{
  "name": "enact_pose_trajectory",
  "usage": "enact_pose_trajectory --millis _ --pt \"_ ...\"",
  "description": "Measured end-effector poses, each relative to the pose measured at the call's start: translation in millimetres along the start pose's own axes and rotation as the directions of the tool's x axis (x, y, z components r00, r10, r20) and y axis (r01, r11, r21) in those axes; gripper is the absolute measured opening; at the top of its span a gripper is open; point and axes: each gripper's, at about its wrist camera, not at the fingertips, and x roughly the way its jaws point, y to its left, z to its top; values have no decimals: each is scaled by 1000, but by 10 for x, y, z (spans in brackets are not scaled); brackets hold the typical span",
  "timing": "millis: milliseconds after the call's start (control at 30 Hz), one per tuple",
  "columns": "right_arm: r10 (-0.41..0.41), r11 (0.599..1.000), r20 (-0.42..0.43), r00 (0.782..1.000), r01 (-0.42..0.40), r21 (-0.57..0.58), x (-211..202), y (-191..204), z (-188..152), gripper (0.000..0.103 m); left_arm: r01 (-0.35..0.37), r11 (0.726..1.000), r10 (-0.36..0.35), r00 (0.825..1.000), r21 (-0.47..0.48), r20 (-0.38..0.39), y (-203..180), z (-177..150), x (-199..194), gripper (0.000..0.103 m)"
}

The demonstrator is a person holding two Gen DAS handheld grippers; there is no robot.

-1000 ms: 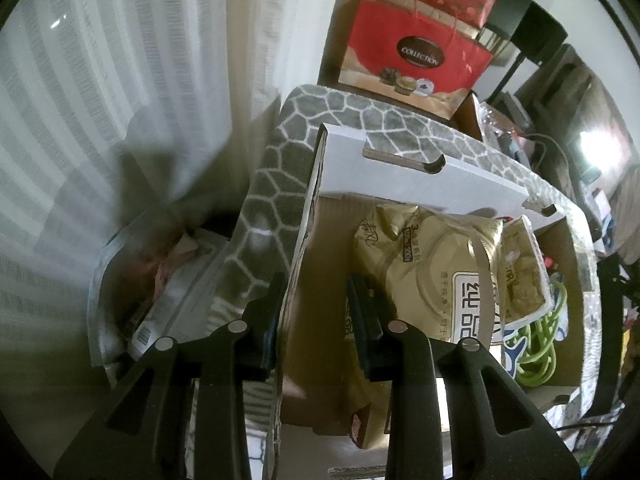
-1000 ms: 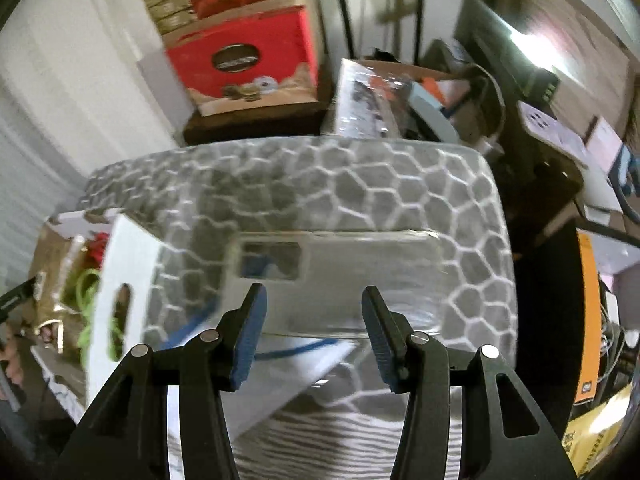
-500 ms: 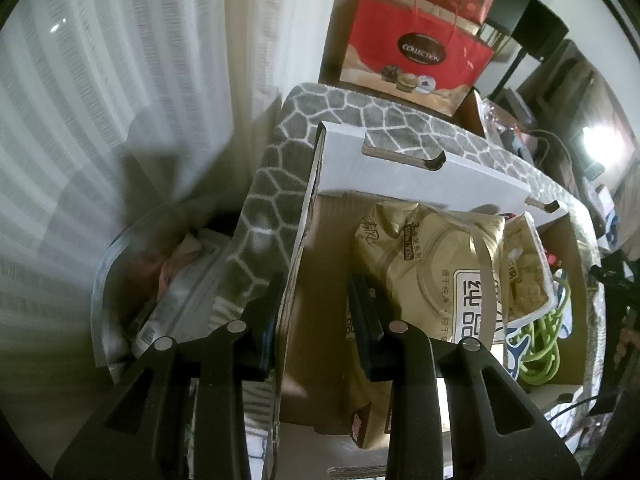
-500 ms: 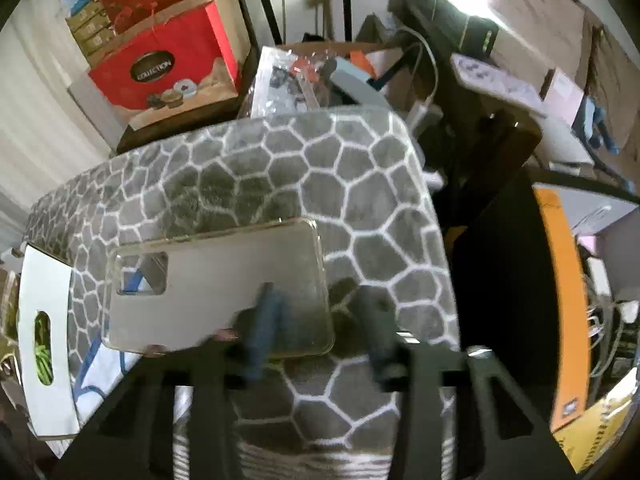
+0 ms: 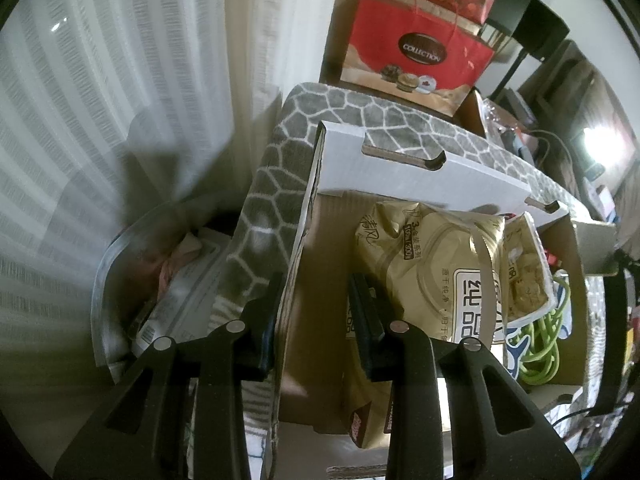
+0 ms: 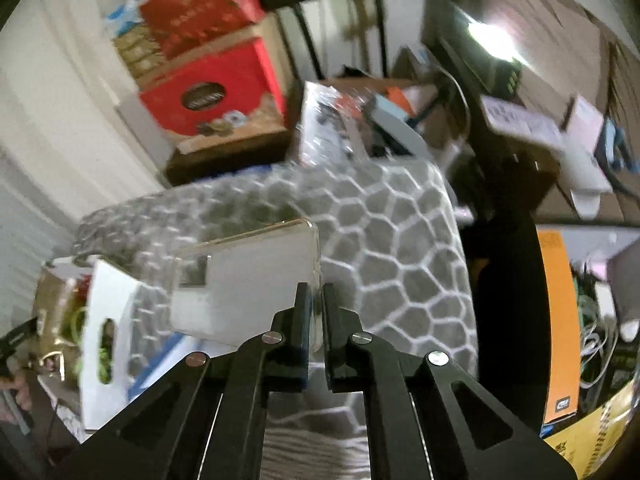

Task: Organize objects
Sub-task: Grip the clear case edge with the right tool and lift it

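Observation:
A clear phone case point(image 6: 248, 280) hangs tilted above the grey hexagon-pattern mat point(image 6: 392, 248). My right gripper point(image 6: 316, 300) is shut on the case's right end. Left of it stands an open cardboard box point(image 6: 108, 280). In the left wrist view the box point(image 5: 400, 176) holds a gold snack bag point(image 5: 432, 264), a second snack pack point(image 5: 524, 280) and a green cord point(image 5: 540, 344). My left gripper point(image 5: 316, 304) straddles the box's left wall. Its left finger is outside against the wall and its right finger is inside, clear of the cardboard.
A red gift bag point(image 5: 416, 52) and stacked boxes stand behind the mat. Left of the box lies a plastic tub of papers point(image 5: 160, 280) by a pale curtain. Right of the mat are a cluttered dark shelf point(image 6: 520, 168), cables and an orange-edged box point(image 6: 560, 320).
My right gripper went from open over the flat case to shut on its right end, and the case has come up off the mat. The left gripper has kept still.

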Motion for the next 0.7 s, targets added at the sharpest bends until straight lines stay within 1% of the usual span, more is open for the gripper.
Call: enact_pose_trajectory --millis 200,333,400,467,567,667,700 --pt "58 993 42 997 -53 -108 -219 497 121 5 -2 1000 2 1000 1 1 2 -5 0 29" --pt "107 982 51 993 -98 -164 -293 805 166 6 0 1000 0 1000 0 1 1 1 0 29" --pt "113 977 71 991 -98 -189 -334 942 181 7 -1 1000 1 1000 -1 0 -3 9 -3 29" --pt "133 974 82 988 -115 -194 -364 1016 210 9 -1 1000 1 1000 0 0 -2 13 -2 29" --pt "204 968 79 976 -189 -166 -377 1056 254 17 0 1000 0 1000 -3 0 4 12 -3 30" --pt "220 969 76 973 -208 -135 -345 1063 286 25 -1 1000 1 1000 -4 -1 -7 16 -2 30" --pt "230 967 56 972 -222 -122 -312 1061 290 25 -1 1000 1 1000 -3 0 -7 17 -2 30"
